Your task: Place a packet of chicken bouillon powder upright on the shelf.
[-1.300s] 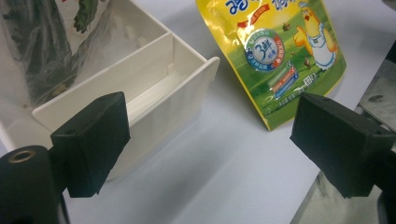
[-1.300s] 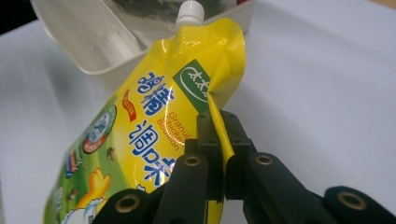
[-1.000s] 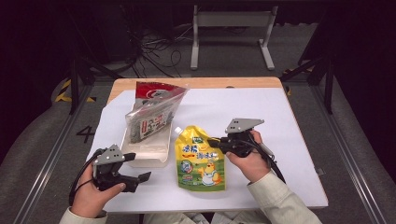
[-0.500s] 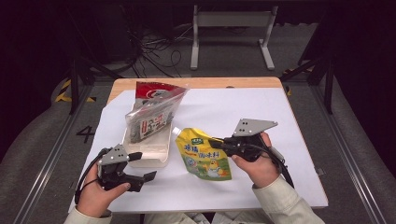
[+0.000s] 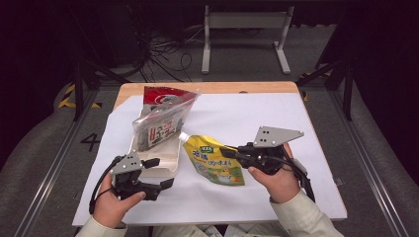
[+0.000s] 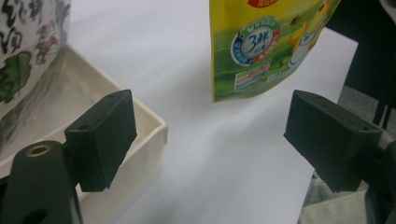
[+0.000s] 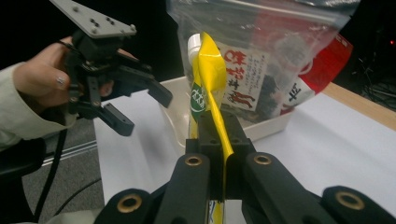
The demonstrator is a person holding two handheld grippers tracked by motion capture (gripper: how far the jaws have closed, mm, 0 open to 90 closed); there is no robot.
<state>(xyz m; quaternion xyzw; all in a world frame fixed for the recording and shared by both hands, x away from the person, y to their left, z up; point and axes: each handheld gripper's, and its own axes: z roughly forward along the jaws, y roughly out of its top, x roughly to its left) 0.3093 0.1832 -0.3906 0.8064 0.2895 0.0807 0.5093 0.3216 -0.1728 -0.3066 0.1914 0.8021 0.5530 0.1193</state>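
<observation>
High view: right tongs clamped on yellow pouch's edge, pouch at desk centre. Left tongs stand apart, empty, at 7 o'clock, beside white tray holding clear bag.

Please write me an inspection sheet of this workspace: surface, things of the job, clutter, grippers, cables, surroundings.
Surface: white sheet over a wooden table.
Job's things: yellow pouch, clamped at its edge and partly lifted; clear snack bag leaning in a white tray.
Clutter: nothing seen.
Grippers: right gripper shut on the pouch; left gripper open, empty, beside the tray.
Cables: one trails from each gripper; loose wires on the floor behind.
Surroundings: dark room, metal stand, floor rails.
</observation>
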